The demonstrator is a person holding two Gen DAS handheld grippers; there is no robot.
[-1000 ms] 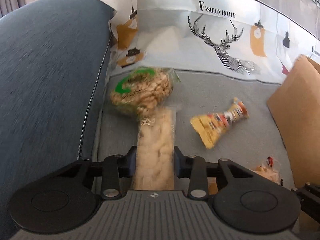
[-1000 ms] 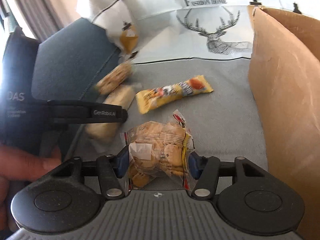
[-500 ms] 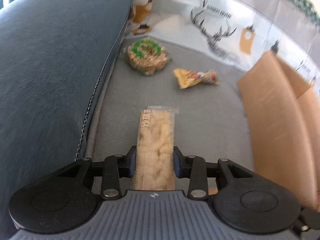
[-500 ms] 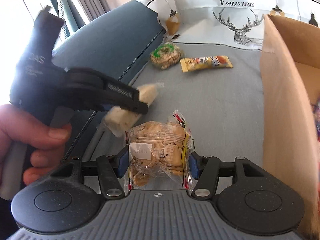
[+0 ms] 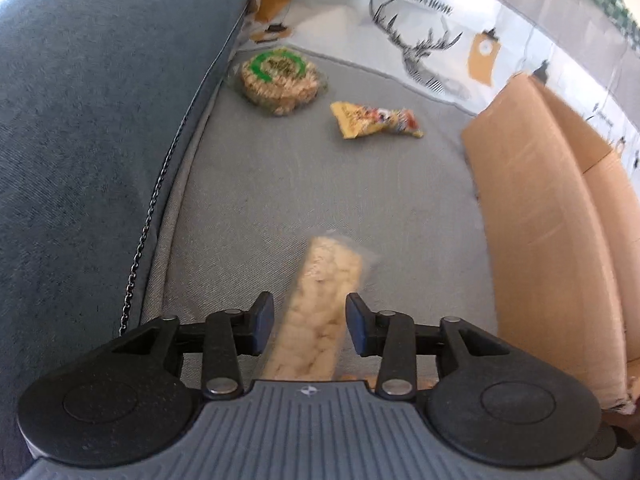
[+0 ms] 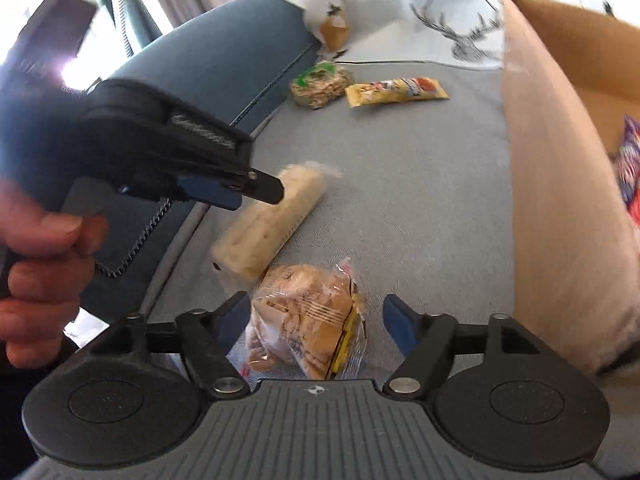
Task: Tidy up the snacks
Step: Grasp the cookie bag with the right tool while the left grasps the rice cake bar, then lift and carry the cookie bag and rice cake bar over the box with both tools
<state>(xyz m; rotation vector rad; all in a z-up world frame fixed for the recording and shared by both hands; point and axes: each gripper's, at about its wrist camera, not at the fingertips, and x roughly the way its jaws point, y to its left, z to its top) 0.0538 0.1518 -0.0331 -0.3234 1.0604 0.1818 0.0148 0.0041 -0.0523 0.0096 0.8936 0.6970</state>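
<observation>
My left gripper [image 5: 310,322] is open. The long pale cracker pack [image 5: 320,308] lies loose between its jaws on the grey sofa seat [image 5: 280,184]; it also shows in the right wrist view [image 6: 272,220]. My right gripper [image 6: 316,316] is open around a clear bag of round biscuits [image 6: 308,320], which rests on the seat. A round green-labelled cracker pack [image 5: 280,78] and a yellow snack bar [image 5: 376,120] lie farther back. The left gripper [image 6: 224,192] shows in the right wrist view above the long pack.
An open cardboard box [image 5: 552,216] stands on the right of the seat; a colourful packet [image 6: 630,168] lies inside it. The blue sofa back [image 5: 100,120] rises on the left. A deer-print cushion [image 5: 420,28] is at the far end.
Both grippers have opened and let go of their packs, which now lie on the seat near the box. The long pack has tilted to the right. Both grippers pulled back from the far snacks.
</observation>
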